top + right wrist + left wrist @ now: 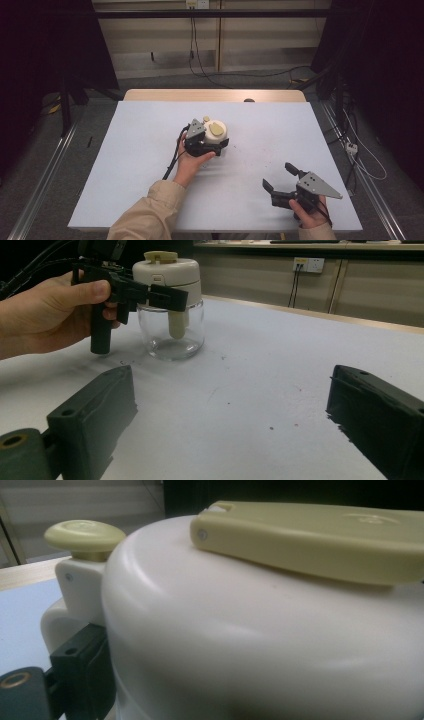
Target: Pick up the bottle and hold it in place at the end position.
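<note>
My left gripper (216,145) is closed around the jar (216,134), its black jaws clamped on either side of the cream lid just where the lid meets the clear glass bowl; from the right gripper view I can see the jar (171,307) standing upright on the white table (140,150), with my left hand (47,315) wrapped round the gripper's handle on the jar's left. Looking along the left gripper itself, the lid's rounded cream wall (260,630) sits right up against the camera, with one black jaw pressed to its lower left edge (the other jaw is hidden behind the lid). On top of the lid lies a flat yellow-green lever (320,540), and beside it, at the lid's far left, a small yellow-green knob (85,536) stands on a cream post. Inside the glass a pale stem (176,324) hangs down from the lid. My right gripper (280,177) is well apart from the jar, nearer to me and off to its right, resting low over the table in my right hand (310,212); its jaws are spread wide and hold nothing, bare tabletop showing between them. A few dark specks (245,152) dot the table between the jar and the right gripper.
</note>
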`<state>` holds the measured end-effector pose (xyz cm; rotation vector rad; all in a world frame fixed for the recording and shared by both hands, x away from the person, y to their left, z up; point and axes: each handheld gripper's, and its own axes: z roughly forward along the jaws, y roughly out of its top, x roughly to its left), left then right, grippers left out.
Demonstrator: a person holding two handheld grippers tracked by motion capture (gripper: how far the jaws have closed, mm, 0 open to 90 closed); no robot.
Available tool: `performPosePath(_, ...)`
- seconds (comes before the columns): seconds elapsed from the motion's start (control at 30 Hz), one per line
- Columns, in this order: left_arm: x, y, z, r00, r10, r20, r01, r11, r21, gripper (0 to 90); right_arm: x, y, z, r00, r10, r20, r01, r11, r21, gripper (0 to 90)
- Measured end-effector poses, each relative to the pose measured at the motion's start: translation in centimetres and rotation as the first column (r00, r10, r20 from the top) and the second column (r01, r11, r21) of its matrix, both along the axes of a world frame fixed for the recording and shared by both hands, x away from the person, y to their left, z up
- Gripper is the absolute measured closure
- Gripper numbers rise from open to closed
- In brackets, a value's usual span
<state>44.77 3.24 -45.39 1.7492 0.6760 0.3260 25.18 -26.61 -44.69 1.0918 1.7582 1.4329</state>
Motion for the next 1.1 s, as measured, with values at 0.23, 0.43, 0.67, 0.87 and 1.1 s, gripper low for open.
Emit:
performPosePath(0.23,-0.01,0.03,0.04,1.0000,-0.001,-0.002,0.001,1.0000,0.005,5.9,-0.02,-0.02,0.00,1.0000,-0.001,-0.001,0.001,1.000,0.001,4.7)
performPosePath(0.43,-0.04,0.02,0.10,1.0000,0.004,-0.007,-0.004,1.0000,0.007,5.8,-0.02,-0.02,-0.01,1.0000,0.001,-0.002,-0.001,1.000,0.000,4.7)
performPosePath(0.67,-0.05,0.08,0.21,0.9999,0.001,-0.010,-0.001,0.9999,0.017,5.9,-0.03,0.03,-0.03,1.0000,0.007,-0.004,-0.007,1.000,-0.002,4.8)
performPosePath(0.87,-0.12,0.24,0.40,0.9999,-0.002,-0.016,0.002,0.9997,0.025,5.8,-0.01,0.05,-0.02,1.0000,0.004,-0.006,-0.004,1.000,-0.009,4.8)
performPosePath(1.1,-0.23,0.38,0.61,0.9998,-0.004,-0.019,0.005,0.9990,0.044,5.9,0.01,0.10,-0.04,0.9999,0.010,-0.004,-0.010,1.000,-0.014,4.8)
